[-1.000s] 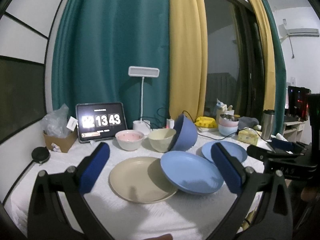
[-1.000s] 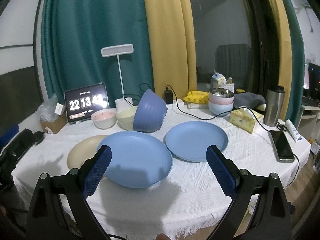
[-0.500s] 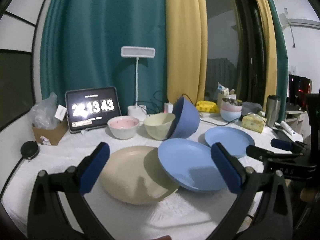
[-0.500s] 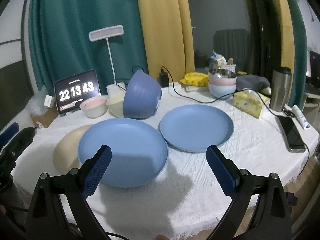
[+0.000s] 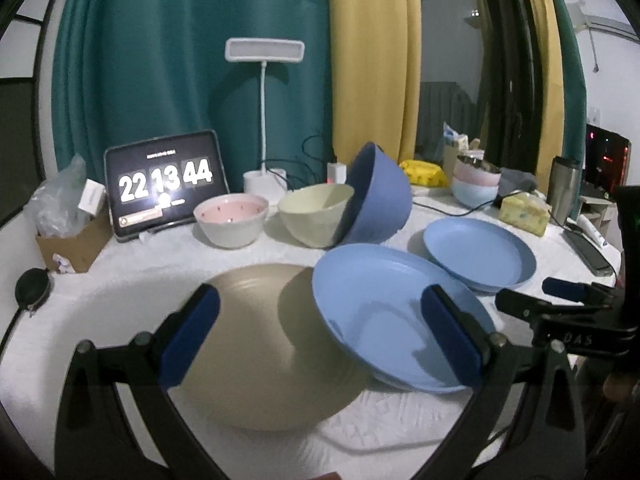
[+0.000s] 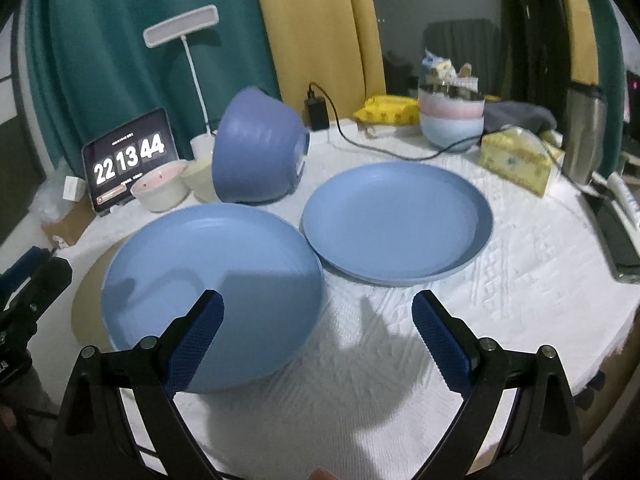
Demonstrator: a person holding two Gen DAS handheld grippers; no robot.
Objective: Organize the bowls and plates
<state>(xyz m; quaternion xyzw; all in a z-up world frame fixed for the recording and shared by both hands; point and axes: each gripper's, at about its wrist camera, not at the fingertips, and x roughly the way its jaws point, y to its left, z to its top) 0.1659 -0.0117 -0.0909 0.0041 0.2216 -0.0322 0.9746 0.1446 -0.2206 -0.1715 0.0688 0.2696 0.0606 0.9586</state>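
While both our claws hang spread and empty over the white cloth-covered table (image 6: 520, 280), we judge that the sorting has barely begun: nothing is stacked with its kind yet.

Our landmark is the near light-blue round plastic plate (image 6: 212, 292), which lies tilted, one edge propped on the beige round plate (image 5: 256, 344) that shows from under it on the side toward the clock tablet (image 6: 130, 162). Just beside the near plate, away from that tablet, sits the second light-blue plate (image 6: 396, 220), flat on the cloth. Behind the near plate the large dark-blue ribbed bowl (image 6: 256, 156) leans on its side against the cream bowl (image 5: 316, 214), with the pink-lined white bowl (image 5: 231, 220) next to that.

The right gripper (image 6: 318, 340) hovers with its fingers wide apart, one blue pad over the near plate's front rim. The left gripper (image 5: 320, 332) is likewise spread, framing the seam where blue plate overlaps beige.

Next, we think, the right claw should close on the tilted plate's raised rim, lift it clear and set it on its blue twin.
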